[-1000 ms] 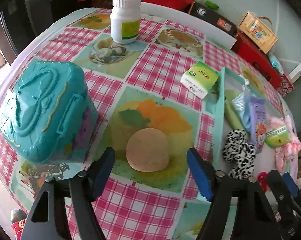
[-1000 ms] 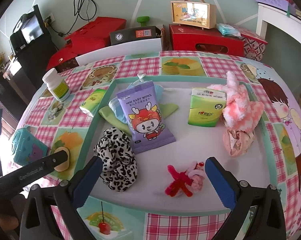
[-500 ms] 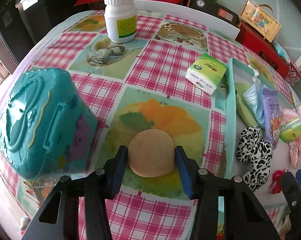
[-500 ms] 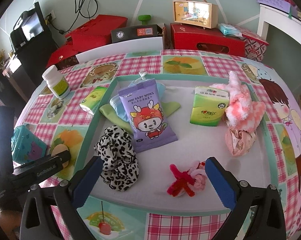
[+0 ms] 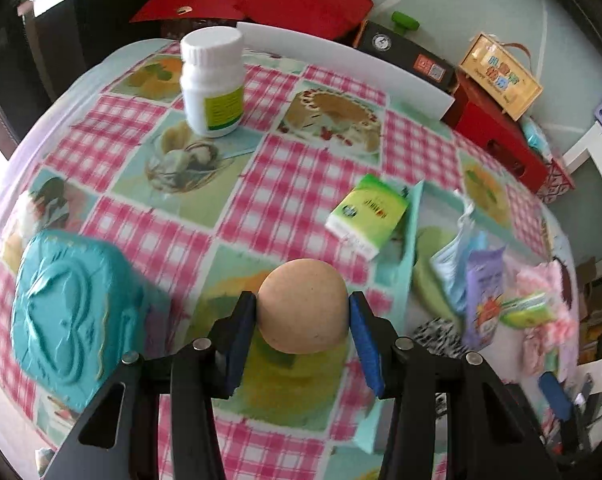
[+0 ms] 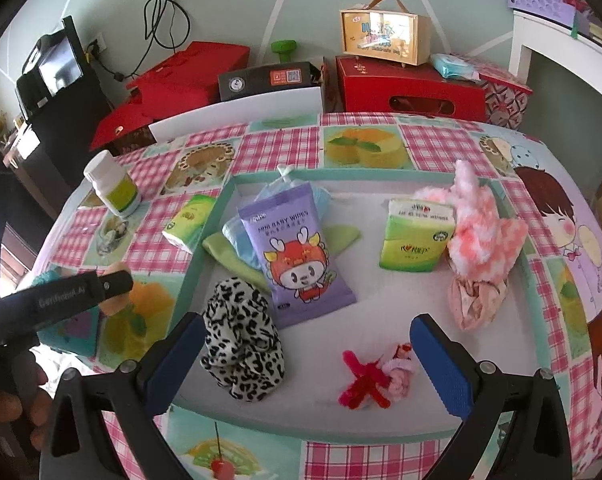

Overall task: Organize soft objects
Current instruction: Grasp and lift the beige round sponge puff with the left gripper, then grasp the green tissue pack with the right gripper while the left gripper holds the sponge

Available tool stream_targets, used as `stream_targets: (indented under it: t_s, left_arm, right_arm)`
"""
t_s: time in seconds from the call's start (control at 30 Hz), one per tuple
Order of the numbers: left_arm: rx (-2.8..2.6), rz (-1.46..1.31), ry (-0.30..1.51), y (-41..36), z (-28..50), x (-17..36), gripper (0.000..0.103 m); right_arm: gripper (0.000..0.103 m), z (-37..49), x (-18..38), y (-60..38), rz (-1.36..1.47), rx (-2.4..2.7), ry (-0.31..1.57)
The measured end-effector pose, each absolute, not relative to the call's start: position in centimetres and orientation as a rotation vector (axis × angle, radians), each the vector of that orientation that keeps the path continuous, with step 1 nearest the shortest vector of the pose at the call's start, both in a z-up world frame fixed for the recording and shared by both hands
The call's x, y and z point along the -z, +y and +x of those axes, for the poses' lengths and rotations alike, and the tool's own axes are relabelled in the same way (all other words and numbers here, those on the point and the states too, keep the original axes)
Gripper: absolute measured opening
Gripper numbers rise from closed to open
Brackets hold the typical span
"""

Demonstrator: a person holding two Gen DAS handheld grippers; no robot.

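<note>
My left gripper [image 5: 303, 320] is shut on a tan round sponge puff [image 5: 303, 306] and holds it above the checked tablecloth, left of the tray; the puff also shows in the right wrist view [image 6: 117, 298]. My right gripper [image 6: 307, 360] is open and empty over the near side of the teal-rimmed tray [image 6: 205, 256]. In the tray lie a leopard scrunchie [image 6: 241, 344], a purple wipes pack [image 6: 295, 264], a green tissue pack [image 6: 415, 236], a pink fluffy piece [image 6: 481, 232] and a red-pink hair tie [image 6: 375, 376].
A teal plastic case [image 5: 69, 308] sits at the table's left. A white pill bottle [image 5: 213, 80] stands at the back left. A green tissue pack [image 5: 365, 214] lies just outside the tray's left rim [image 5: 409, 240]. Red boxes [image 6: 409, 88] stand behind the table.
My left gripper closed on the tan puff and lifted it off the cloth, tilting up. The right gripper stayed open and still.
</note>
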State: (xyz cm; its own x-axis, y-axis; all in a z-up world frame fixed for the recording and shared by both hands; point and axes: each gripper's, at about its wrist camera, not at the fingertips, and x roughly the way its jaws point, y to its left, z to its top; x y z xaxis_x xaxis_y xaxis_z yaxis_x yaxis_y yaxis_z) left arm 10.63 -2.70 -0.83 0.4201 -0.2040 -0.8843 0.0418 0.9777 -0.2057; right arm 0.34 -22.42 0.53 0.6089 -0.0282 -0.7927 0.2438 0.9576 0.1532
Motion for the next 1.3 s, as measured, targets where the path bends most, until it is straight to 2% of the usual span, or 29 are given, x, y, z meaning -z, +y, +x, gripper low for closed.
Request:
stream_targets:
  t_s: [0.4,0.87,1.3]
  left_arm:
    - [0.174,-0.200,1.111,-3.1,14.8,-0.5,0.049]
    - [0.152,-0.268,1.115,-0.4,16.7,0.6,0.049]
    - [0.111,-0.315,1.090,2.1,17.0,0.2,0.049]
  right_arm:
    - [0.103,2.8,-2.2,-22.8,0.243,0.130,0.905]
    - [0.103,8.1,-3.0,-22.7,0.164,0.068,0.945]
    - [0.103,13.1,-2.2,-16.1,-0.120,-0.165,0.993]
